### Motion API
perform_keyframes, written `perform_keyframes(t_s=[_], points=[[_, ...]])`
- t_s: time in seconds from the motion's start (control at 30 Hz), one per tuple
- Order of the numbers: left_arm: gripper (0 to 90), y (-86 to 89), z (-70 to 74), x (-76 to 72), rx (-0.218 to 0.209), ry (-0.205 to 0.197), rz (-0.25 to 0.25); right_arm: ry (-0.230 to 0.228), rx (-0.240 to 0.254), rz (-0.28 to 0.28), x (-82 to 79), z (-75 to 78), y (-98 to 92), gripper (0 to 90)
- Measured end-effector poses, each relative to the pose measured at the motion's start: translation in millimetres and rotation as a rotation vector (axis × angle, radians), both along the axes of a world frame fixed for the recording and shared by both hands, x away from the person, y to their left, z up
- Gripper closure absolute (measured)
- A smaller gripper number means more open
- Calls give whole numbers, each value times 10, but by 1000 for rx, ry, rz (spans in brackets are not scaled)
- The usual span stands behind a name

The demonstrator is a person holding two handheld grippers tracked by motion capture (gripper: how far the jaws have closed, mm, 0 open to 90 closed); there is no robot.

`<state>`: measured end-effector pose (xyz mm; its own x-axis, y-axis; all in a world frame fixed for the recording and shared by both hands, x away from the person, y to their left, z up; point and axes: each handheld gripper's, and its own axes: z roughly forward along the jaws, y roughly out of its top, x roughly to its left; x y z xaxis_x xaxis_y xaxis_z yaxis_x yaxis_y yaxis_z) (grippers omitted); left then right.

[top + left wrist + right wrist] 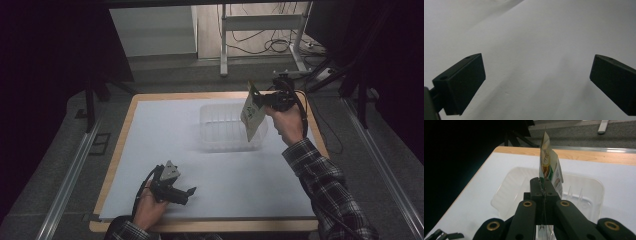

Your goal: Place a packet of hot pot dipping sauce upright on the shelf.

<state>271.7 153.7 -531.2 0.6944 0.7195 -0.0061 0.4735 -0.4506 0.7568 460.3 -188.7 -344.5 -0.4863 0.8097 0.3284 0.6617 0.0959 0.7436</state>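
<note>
A flat printed packet (252, 112), white and green, hangs in the air over the right part of a clear plastic tray (225, 126). My right gripper (261, 100) is shut on it from the right side. In the right gripper view the packet (549, 167) stands on edge between the closed jaws, above the clear plastic tray (516, 187). My left gripper (189, 192) rests low on the white sheet near the front edge, open with nothing between its fingers (461, 85).
A white sheet (165, 145) covers the wooden table (131, 112). Beyond the far edge stand a metal frame (260, 30) and loose cables on the floor. Dark surroundings lie to both sides.
</note>
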Motion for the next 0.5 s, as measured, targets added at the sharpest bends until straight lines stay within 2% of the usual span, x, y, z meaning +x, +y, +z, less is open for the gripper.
perform_keyframes(t_s=[0.5], points=[[0,0,-2,2,-1,-1,-1,-28,-23,-37,186,-64,137,890]])
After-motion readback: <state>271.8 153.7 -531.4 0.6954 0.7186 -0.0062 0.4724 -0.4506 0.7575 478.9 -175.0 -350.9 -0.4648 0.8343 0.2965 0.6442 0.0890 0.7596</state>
